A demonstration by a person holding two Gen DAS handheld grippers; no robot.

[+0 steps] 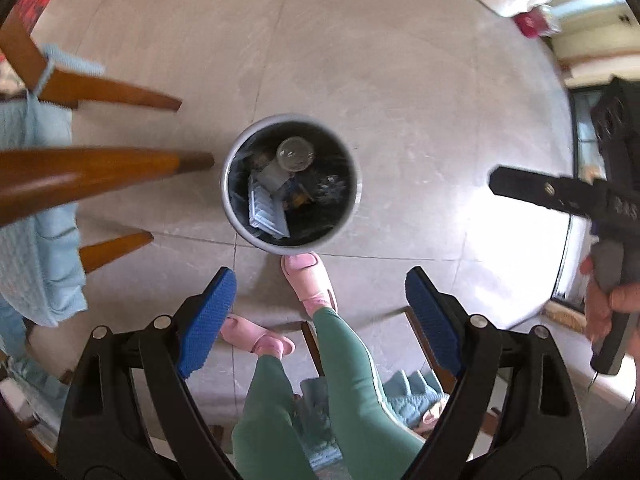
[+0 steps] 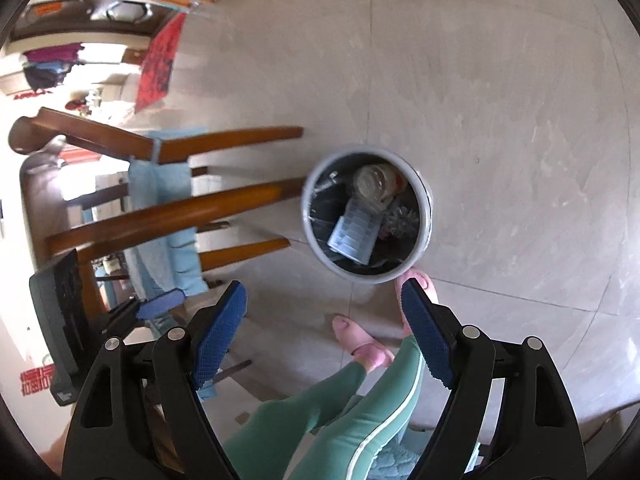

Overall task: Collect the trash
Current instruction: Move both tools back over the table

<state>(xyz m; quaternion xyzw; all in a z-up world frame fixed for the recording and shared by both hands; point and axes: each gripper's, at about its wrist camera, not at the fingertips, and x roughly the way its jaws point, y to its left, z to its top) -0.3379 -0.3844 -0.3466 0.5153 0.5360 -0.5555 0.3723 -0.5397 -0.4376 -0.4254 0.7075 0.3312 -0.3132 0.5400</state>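
Observation:
A grey round trash bin (image 1: 236,216) with a dark liner stands on the floor below me; it also shows in the right wrist view (image 2: 426,220). Inside lie a clear plastic cup (image 1: 294,154), a ridged clear tray (image 1: 266,210) and other scraps; the cup (image 2: 374,184) and tray (image 2: 354,236) show in the right view too. My left gripper (image 1: 320,320) is open and empty, high above the bin. My right gripper (image 2: 324,332) is open and empty, also above it. The right gripper's black body (image 1: 560,196) shows at the right of the left view.
A wooden chair's legs (image 1: 100,172) with a light blue cloth (image 1: 36,248) stand left of the bin, close to it. The person's green trousers and pink slippers (image 1: 308,280) are just in front of the bin. Grey tiled floor (image 1: 400,80) stretches beyond.

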